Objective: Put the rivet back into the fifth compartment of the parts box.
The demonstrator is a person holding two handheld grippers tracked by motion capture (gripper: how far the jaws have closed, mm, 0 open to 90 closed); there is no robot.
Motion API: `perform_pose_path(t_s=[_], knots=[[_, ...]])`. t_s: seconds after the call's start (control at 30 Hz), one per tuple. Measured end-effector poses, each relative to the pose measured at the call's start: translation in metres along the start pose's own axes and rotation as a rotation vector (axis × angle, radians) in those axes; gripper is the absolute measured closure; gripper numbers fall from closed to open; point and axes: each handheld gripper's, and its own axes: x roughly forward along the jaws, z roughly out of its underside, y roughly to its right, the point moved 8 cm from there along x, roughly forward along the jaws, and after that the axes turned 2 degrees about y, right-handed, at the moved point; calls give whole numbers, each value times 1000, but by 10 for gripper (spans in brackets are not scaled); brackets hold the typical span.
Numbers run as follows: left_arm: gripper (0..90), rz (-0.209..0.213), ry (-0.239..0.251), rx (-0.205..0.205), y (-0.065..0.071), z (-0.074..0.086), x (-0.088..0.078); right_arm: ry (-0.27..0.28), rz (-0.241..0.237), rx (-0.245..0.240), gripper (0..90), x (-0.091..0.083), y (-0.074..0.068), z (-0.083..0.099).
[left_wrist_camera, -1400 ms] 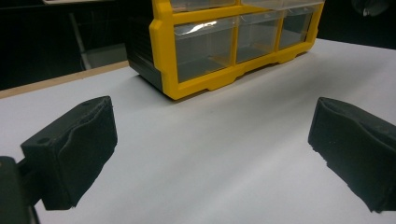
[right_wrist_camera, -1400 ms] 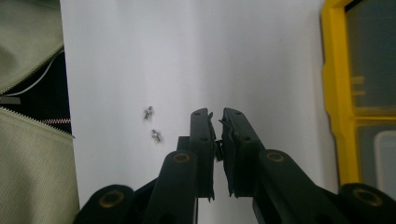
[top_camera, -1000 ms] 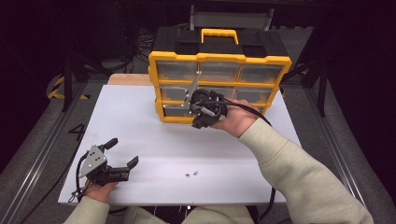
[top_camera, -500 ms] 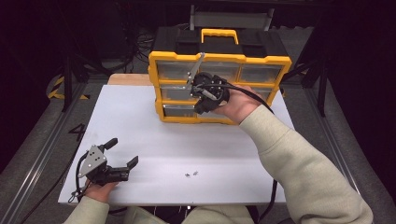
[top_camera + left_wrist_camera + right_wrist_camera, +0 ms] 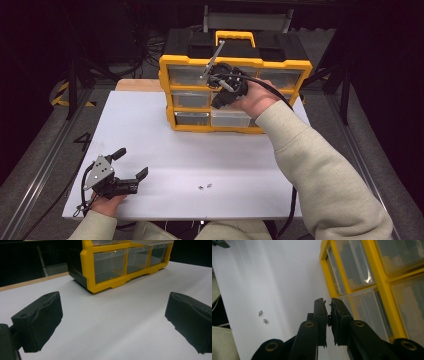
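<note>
The two small pieces [image 5: 204, 187] on the white table [image 5: 150, 130] are too tiny to identify (dark specks). The yellow drawer cabinet [image 5: 125, 262] is cut off by the left gripper view's top edge, and its drawers' contents stay unreadable.

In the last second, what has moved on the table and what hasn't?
The right tongs have risen up the front of the yellow drawer cabinet, from its lower drawers toward the top row, jaws nearly closed; whether they grip anything is unclear. The left tongs stayed open at the near left corner. The two small metal bits and the cabinet have not moved.
</note>
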Motion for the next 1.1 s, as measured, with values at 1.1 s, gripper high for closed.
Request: perform_pose_path(t_s=[1.1], knots=[[22,3,3,-8,-1,0,0,-82,13,85,829,50,33,22]])
